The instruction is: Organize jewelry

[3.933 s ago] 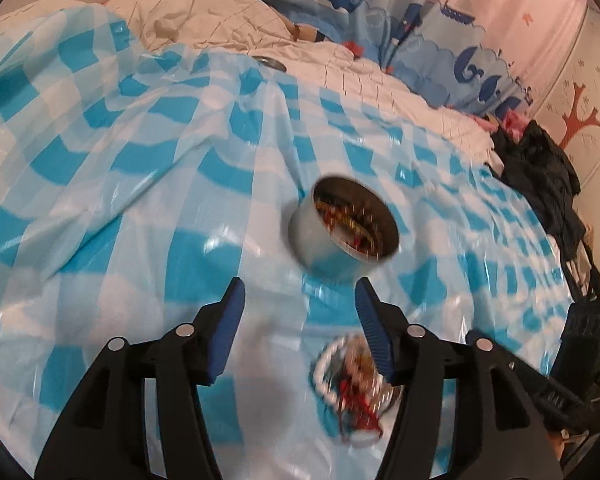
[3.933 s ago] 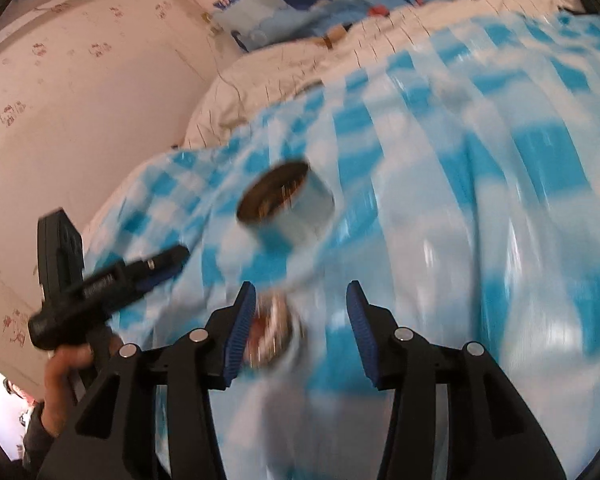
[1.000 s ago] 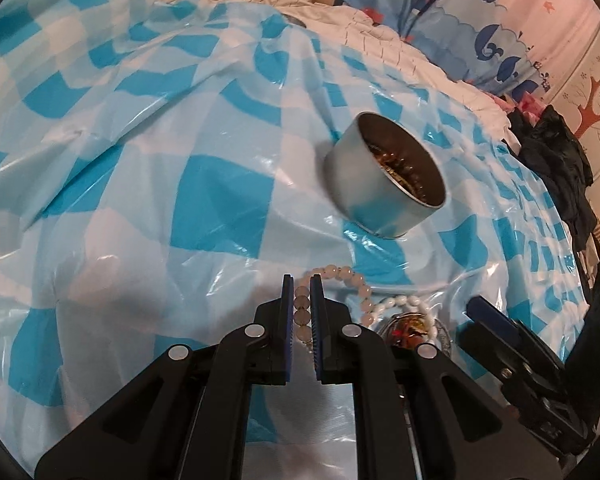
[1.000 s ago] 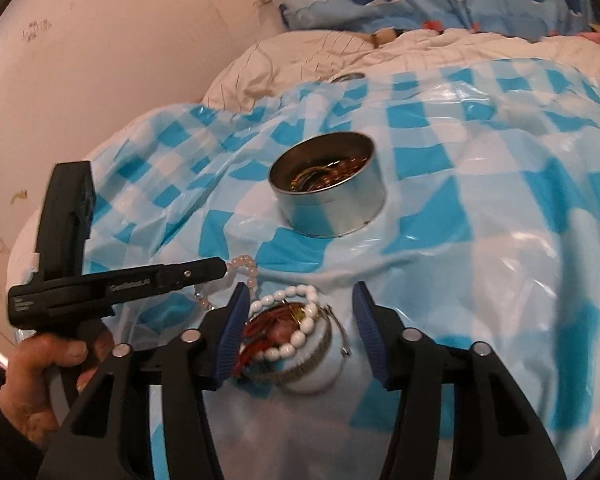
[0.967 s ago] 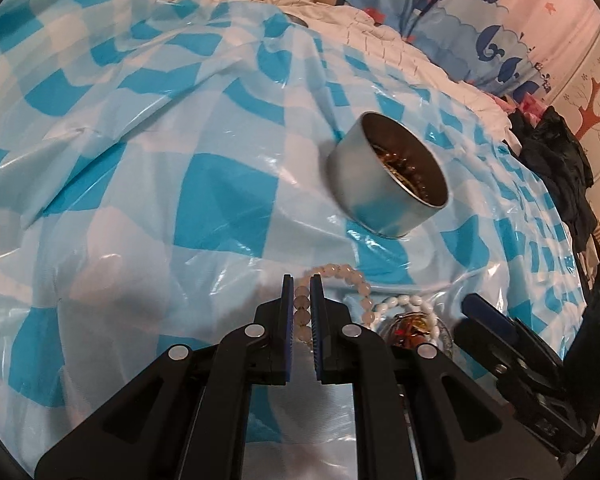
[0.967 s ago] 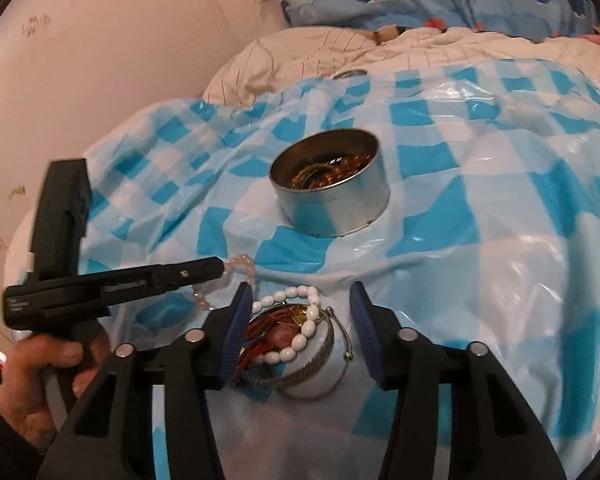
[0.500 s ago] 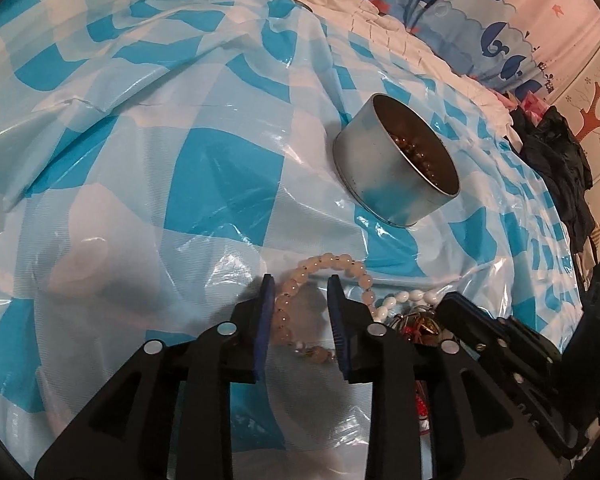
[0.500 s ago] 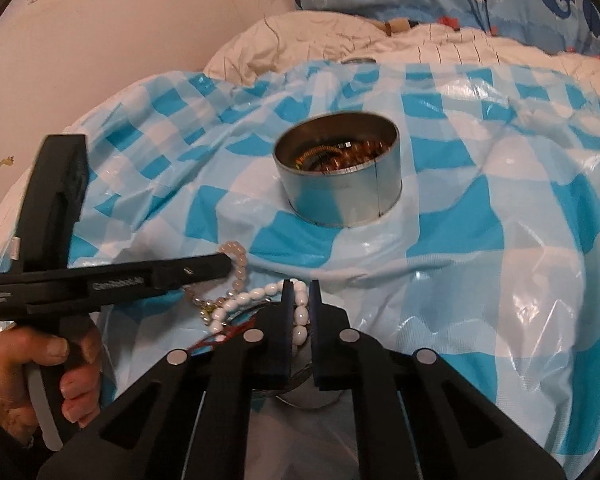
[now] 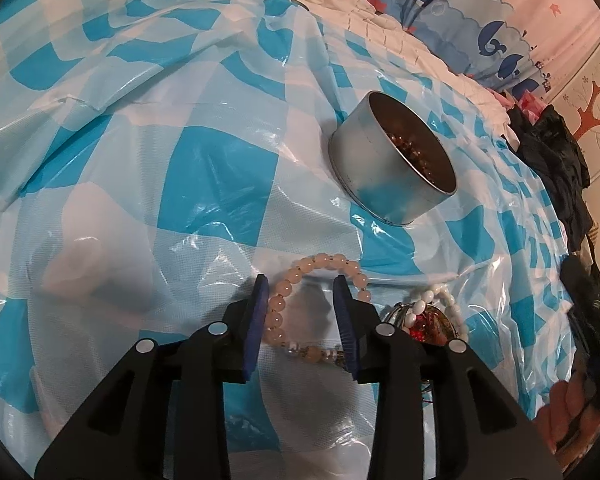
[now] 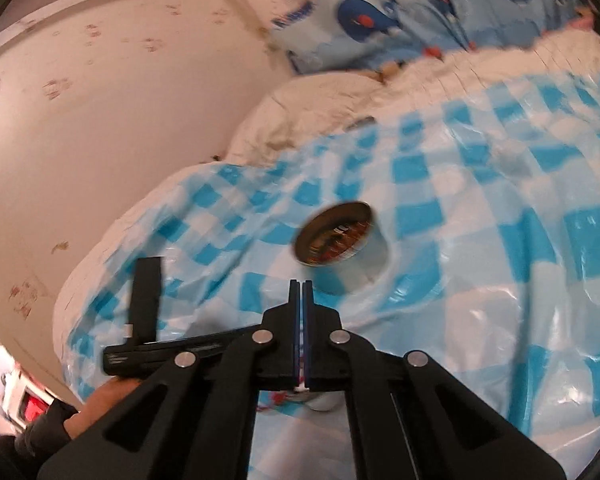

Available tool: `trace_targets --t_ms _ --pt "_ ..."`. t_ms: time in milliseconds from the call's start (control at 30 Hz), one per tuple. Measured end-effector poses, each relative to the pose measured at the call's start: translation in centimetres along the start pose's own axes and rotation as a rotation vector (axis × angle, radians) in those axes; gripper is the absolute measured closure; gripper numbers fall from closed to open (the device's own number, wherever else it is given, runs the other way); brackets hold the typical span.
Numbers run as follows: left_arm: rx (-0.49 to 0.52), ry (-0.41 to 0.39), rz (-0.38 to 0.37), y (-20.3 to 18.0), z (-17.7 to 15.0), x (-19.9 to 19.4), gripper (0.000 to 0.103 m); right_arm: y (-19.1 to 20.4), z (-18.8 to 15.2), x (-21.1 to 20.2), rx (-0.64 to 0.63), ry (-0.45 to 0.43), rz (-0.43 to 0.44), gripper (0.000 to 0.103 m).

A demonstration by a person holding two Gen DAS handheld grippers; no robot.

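Observation:
A round metal tin [image 9: 392,172] holding jewelry stands on the blue-and-white checked sheet [image 9: 220,184]; it also shows in the right wrist view [image 10: 342,246]. My left gripper [image 9: 302,286] is open, its jaws straddling a pink bead bracelet [image 9: 288,304] lying on the sheet. To its right lies a pile with a white bead bracelet [image 9: 436,300] and red pieces [image 9: 424,326]. My right gripper [image 10: 301,288] is shut and raised above the pile; something white and red shows below its jaws, and I cannot tell whether it is held.
A cream quilt [image 9: 364,12] and whale-print bedding [image 9: 496,40] lie beyond the sheet. Dark clothes [image 9: 556,152] are heaped at the right. A pale wall [image 10: 120,100] borders the bed's left side. The hand holding the left gripper [image 10: 112,396] is at lower left.
My left gripper opened and now straddles the pink bracelet. My right gripper closed on the pile and has lifted up and back, its view now blurred.

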State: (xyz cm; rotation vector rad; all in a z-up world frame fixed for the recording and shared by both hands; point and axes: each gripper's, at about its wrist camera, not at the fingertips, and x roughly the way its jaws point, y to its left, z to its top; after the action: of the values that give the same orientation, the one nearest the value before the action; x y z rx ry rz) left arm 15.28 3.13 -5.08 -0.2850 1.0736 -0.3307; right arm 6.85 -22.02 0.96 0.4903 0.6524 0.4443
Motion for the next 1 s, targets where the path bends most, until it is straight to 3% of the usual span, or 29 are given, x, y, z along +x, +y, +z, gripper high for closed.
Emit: trace_targets --t_ms 167,200,233,300,467,667,767,800,833,1000 --pt "0.006 -0.001 0.001 -0.3 0.0 0.1 0.067 -1.1 -1.2 3.1 0.041 0.172 -0.045 0.101" --pt "0.008 -0.001 0.001 -0.3 0.0 0.1 0.067 -1.0 -1.5 3.6 0.032 0.190 -0.063 0.096" --pt "0.010 -0.001 0.001 -0.3 0.0 0.1 0.066 -0.8 -1.9 4.0 0.016 0.207 -0.083 0.072" --pt "0.010 -0.001 0.001 -0.3 0.0 0.1 0.066 -0.6 -2.4 4.4 0.003 0.211 -0.103 0.049" --pt "0.012 -0.001 0.001 -0.4 0.0 0.2 0.066 -0.5 -3.7 5.8 0.004 0.273 -0.093 0.051" --pt "0.015 -0.002 0.004 -0.4 -0.2 0.2 0.065 -1.9 -3.6 6.5 0.107 0.223 -0.051 0.052" --pt "0.017 -0.002 0.007 -0.4 -0.2 0.2 0.064 -2.7 -3.3 6.6 0.149 0.208 -0.035 0.067" --pt "0.018 -0.002 0.008 -0.5 -0.2 0.3 0.063 -2.9 -3.4 6.7 0.154 0.212 -0.036 0.085" --pt "0.018 -0.002 0.008 -0.5 -0.2 0.3 0.063 -2.9 -3.4 6.7 0.153 0.210 -0.044 0.093" --pt "0.022 -0.001 0.006 -0.5 -0.2 0.3 0.062 -0.5 -2.7 5.6 0.078 0.174 0.093 0.095"
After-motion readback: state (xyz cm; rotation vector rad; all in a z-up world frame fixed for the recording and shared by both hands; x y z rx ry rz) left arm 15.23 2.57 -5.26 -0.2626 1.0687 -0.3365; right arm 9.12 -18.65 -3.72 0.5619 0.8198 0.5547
